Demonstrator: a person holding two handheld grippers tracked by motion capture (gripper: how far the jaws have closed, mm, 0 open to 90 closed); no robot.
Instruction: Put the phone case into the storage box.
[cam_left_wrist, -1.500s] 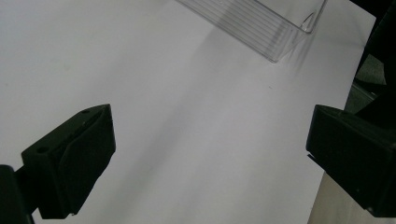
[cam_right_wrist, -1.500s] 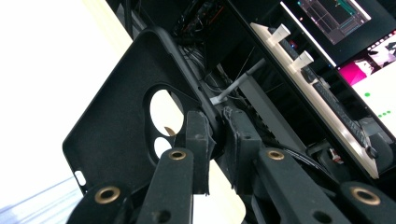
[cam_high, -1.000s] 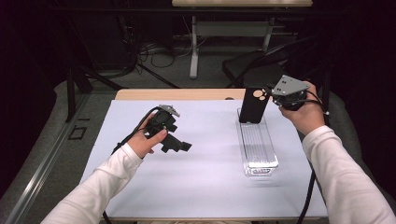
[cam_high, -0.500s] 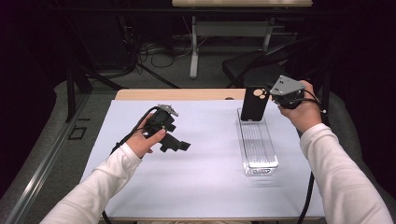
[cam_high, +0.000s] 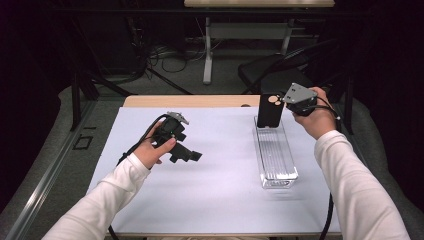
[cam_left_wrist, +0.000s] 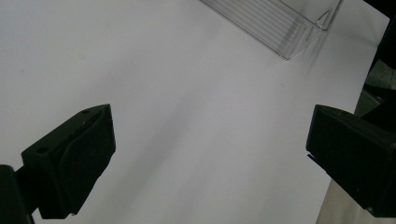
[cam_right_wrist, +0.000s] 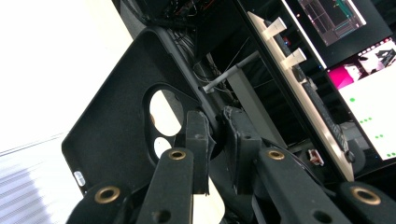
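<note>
A black phone case (cam_high: 270, 111) with a round camera cutout stands nearly upright at the far end of a clear plastic tray (cam_high: 276, 160). My right gripper (cam_high: 281, 102) is shut on the case's upper edge. In the right gripper view the two pads (cam_right_wrist: 198, 140) pinch the case (cam_right_wrist: 116, 140) wall beside the cutout, with the right gripper (cam_right_wrist: 215, 126) closed tight. I cannot tell whether the case's lower edge touches the tray. My left gripper (cam_high: 186, 156) rests low over the white table at the left, open and holding nothing. Its jaws stand wide apart in the left gripper (cam_left_wrist: 210, 121) view.
The white table sheet (cam_high: 220, 190) covers most of the top, with a wooden strip (cam_high: 190, 101) along the far edge. The tray's near corner (cam_left_wrist: 275, 23) shows in the left gripper view. Beyond the table are dark chairs, cables and a desk leg.
The right hand has shifted a little to the left and down with the phone case still in its grip. The left hand and gripper have stayed put.
</note>
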